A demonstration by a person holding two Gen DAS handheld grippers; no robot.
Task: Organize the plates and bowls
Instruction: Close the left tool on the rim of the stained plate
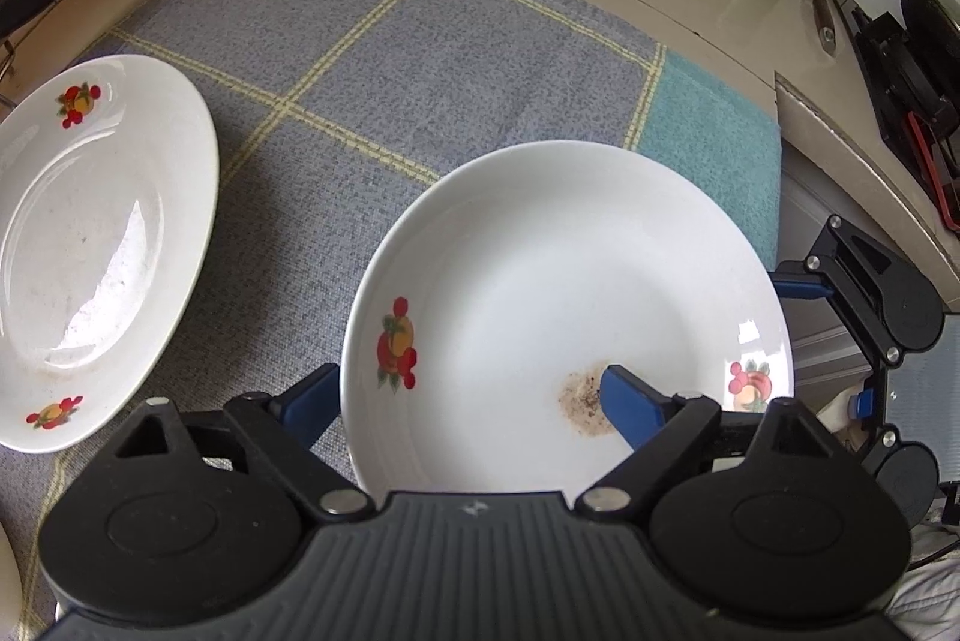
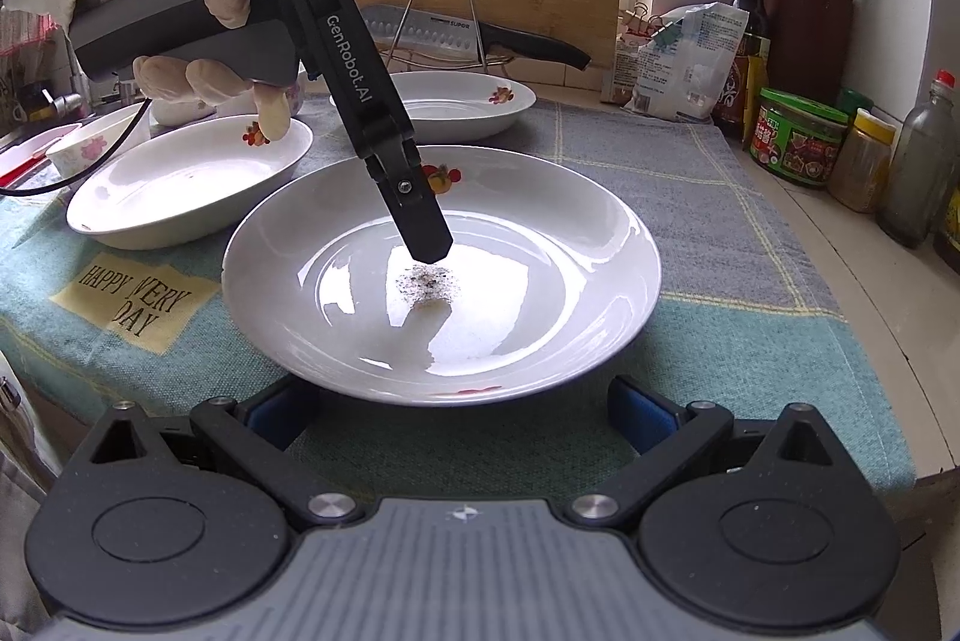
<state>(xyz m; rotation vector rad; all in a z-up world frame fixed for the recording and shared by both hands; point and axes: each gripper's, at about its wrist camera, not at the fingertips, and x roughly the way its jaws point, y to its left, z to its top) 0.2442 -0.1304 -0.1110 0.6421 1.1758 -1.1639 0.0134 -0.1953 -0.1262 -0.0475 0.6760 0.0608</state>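
A white plate (image 1: 570, 293) (image 2: 444, 275) with fruit decals and a brown stain lies on the checked cloth (image 1: 390, 59). My left gripper (image 1: 471, 404) points steeply down and straddles the plate's rim. One finger (image 1: 309, 404) is outside the rim. The other finger (image 1: 630, 410) (image 2: 423, 227) is inside, by the stain. The jaws stand apart and do not pinch the plate. My right gripper (image 2: 462, 419) (image 1: 831, 344) is open just short of the plate's near rim, with nothing between its fingers. A second plate (image 1: 102, 245) lies to the left.
Two more fruit-decal plates (image 2: 186, 179) (image 2: 456, 101) lie behind, and a small flowered bowl (image 2: 78, 149) sits far left. A knife on a wire rack (image 2: 480, 35), a cutting board, jars (image 2: 798, 137) and a knife block line the back. The counter edge (image 1: 852, 143) runs on the right.
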